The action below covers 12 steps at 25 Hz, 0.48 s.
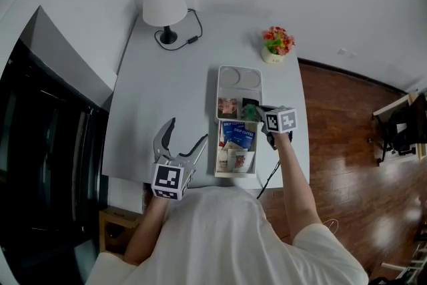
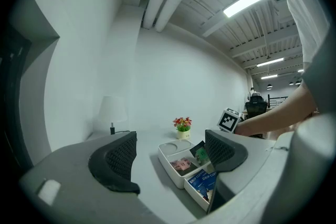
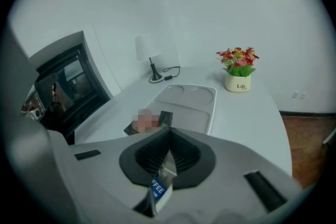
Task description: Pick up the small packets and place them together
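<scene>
A white divided tray (image 1: 259, 93) lies on the grey table (image 1: 167, 97). Its middle section holds a picture packet (image 1: 227, 107), and blue coffee packets (image 1: 239, 133) and more packets (image 1: 238, 160) fill the nearer sections. My right gripper (image 1: 257, 111) hovers over the tray's right side, shut on a small packet with blue print (image 3: 160, 186). A dark green packet (image 2: 201, 152) shows tilted at that spot. My left gripper (image 1: 180, 137) stays left of the tray near the table's front edge, jaws apart with nothing between them.
A white lamp (image 1: 165, 7) with a black cable stands at the far left corner, and a flower pot (image 1: 277, 43) sits beyond the tray. A black cabinet (image 1: 40, 143) lies left of the table, wooden floor (image 1: 347, 143) to the right.
</scene>
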Available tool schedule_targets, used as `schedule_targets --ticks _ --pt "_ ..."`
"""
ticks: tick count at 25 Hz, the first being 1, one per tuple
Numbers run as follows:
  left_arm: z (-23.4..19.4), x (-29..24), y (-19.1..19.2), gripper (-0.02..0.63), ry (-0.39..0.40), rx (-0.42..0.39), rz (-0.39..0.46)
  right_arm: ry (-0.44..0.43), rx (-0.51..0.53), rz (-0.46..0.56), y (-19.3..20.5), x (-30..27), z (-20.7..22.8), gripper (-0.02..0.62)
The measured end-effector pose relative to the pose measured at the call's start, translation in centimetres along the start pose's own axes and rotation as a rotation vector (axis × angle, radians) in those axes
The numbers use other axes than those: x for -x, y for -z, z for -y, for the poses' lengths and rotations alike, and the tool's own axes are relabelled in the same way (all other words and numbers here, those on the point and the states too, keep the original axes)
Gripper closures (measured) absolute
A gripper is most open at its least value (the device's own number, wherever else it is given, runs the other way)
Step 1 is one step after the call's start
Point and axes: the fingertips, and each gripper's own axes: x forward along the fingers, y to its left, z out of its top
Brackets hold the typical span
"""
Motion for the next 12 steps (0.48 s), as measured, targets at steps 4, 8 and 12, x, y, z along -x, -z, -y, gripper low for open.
schedule_targets --ticks 4,8,12 --pt "-0.1 0.3 -0.2 0.207 -0.019 0.005 0.0 0.092 0.054 -0.064 1.1 -1.6 2.2 0.591" --pt "-0.2 0.7 -0.1 0.207 -0.034 -0.002 0.001 0.167 0.118 -0.086 1.5 -2.0 3.6 0.572" --pt "-0.2 1.0 0.3 0.207 -0.04 -0.004 -0.007 0.215 0.146 -0.106 1.9 -2.5 4.4 0.563"
